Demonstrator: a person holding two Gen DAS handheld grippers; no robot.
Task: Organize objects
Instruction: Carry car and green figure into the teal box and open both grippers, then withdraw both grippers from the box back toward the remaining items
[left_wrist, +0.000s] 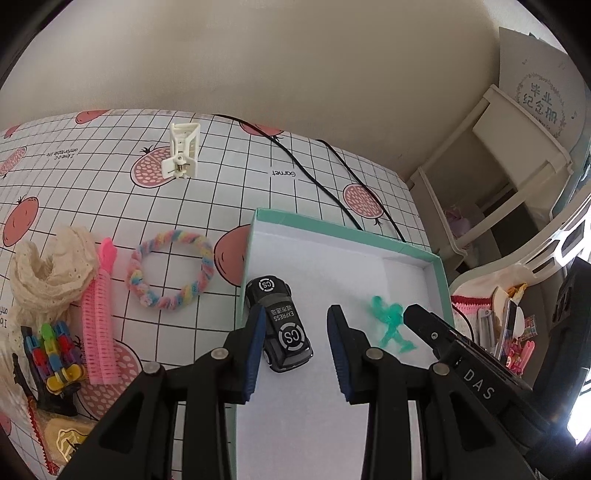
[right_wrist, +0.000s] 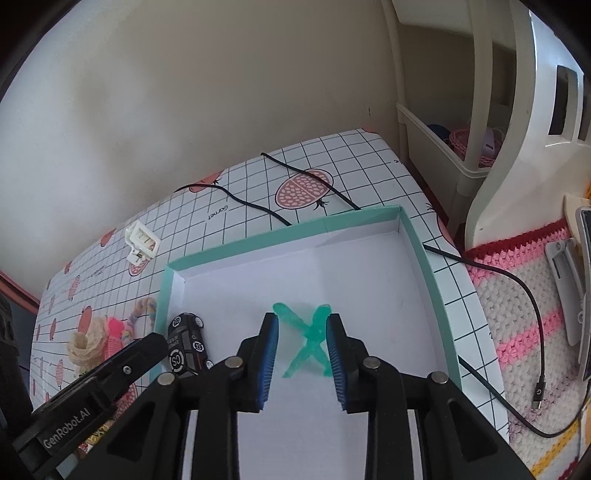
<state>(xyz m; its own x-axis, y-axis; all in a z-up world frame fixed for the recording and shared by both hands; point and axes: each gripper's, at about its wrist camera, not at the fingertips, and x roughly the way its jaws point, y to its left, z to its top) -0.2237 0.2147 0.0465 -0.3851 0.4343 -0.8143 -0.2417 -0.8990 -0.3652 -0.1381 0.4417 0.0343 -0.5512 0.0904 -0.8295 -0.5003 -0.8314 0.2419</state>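
Toy car (left_wrist: 279, 322) and green clip (right_wrist: 308, 338) already inside teal box (right_wrist: 424, 254). My left gripper (left_wrist: 295, 345) and right gripper (right_wrist: 302, 360) both spread, empty. Scrunchie (left_wrist: 170, 272), pink roller (left_wrist: 99, 321), white clip (left_wrist: 183, 155) left of box on surface, pending.

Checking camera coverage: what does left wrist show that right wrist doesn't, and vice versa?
Left wrist only: the whole pastel twisted hair ring, the pink hair roller, the colourful clip stack and the framed sign by the shelf.

Right wrist only: the cable's plug end on the crocheted mat, and the pink basket in the shelf bin.

Both: the teal-rimmed box, the black toy car and the green clip inside it, the white clip, both open tools, left tool and right tool.
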